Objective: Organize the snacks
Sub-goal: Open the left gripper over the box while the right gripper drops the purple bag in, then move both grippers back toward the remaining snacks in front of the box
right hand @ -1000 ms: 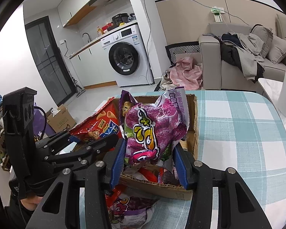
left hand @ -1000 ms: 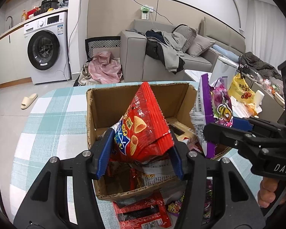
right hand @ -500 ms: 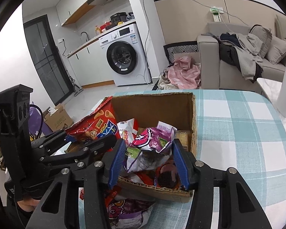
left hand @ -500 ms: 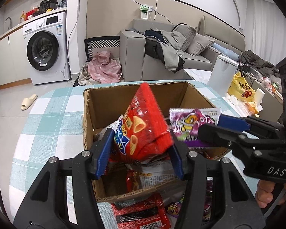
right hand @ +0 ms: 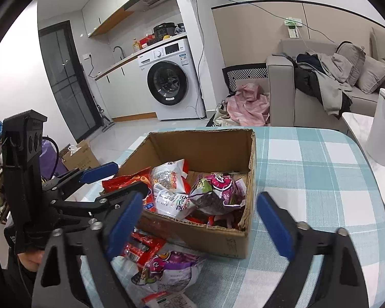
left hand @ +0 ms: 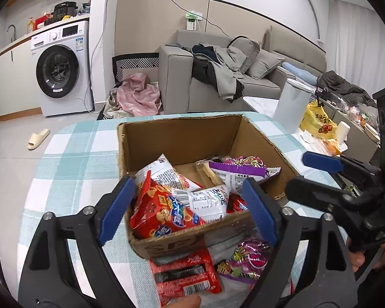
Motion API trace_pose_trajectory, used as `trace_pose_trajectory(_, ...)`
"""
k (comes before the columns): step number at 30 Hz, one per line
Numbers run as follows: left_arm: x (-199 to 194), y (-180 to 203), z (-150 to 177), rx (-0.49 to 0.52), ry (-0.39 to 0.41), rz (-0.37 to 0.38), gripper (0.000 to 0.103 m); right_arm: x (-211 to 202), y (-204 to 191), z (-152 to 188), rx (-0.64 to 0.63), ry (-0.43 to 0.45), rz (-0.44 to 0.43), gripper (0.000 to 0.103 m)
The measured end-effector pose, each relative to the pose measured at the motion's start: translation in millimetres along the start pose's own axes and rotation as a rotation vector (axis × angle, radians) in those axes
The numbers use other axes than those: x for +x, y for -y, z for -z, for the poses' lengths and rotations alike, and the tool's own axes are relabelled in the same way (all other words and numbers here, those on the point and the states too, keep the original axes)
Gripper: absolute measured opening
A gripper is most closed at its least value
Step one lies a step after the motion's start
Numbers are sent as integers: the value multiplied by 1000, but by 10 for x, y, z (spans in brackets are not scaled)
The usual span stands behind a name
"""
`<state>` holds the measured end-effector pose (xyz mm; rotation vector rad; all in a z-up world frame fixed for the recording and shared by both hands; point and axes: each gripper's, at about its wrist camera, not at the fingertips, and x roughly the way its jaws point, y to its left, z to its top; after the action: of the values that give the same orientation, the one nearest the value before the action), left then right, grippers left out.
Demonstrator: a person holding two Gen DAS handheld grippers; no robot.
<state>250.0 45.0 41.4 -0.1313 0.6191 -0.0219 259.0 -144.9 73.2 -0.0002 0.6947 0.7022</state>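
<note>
Packets still loose on the worktop (right hand: 308,159), just in front of the cardboard box (left hand: 182,138): red packet (left hand: 184,274) below the left gripper (left hand: 190,213), purple packet (right hand: 166,269) nearer the right gripper (right hand: 200,225). Both sets of jaws just opened, nothing between them. Box holds orange-red bag (left hand: 161,213), purple bag (right hand: 218,192), white packets

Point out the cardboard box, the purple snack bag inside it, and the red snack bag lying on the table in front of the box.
cardboard box (right hand: 205,151), right wrist view, inner back wall.
purple snack bag (right hand: 218,192), right wrist view, middle of the bag.
red snack bag (left hand: 184,274), left wrist view, centre of the pack.
</note>
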Motion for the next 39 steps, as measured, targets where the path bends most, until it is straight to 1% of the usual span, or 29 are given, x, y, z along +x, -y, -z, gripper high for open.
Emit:
trace_pose_trajectory(2,-83,11,9,4,6,3,92,-32,0,21,7,-3,-11,102)
trace_pose_trajectory(3,-128,11,15,4,9,5,101,-42,-3,30,11,-9,-13,102)
trace_pose_trajectory(4,-175,15,22,3,14,2,103,-53,-12,48,13,-15,-13,102)
trace_pose_trajectory(7,-319,21,70,2,30,5,103,-93,-43,92,9,-19,-3,102)
trace_pose_trajectory(20,-742,-35,323,5,19,-15,103,-360,-52,247,36,-20,22,103)
trace_pose_trajectory(25,-802,-58,401,-1,6,-26,103,-427,-60,322,45,-24,32,103)
trace_pose_trajectory(34,-888,-77,559,-5,-10,-20,103,-472,-85,464,48,-45,50,103)
trace_pose_trajectory(39,-868,-59,610,0,-24,-23,103,-429,-61,563,56,-71,39,103)
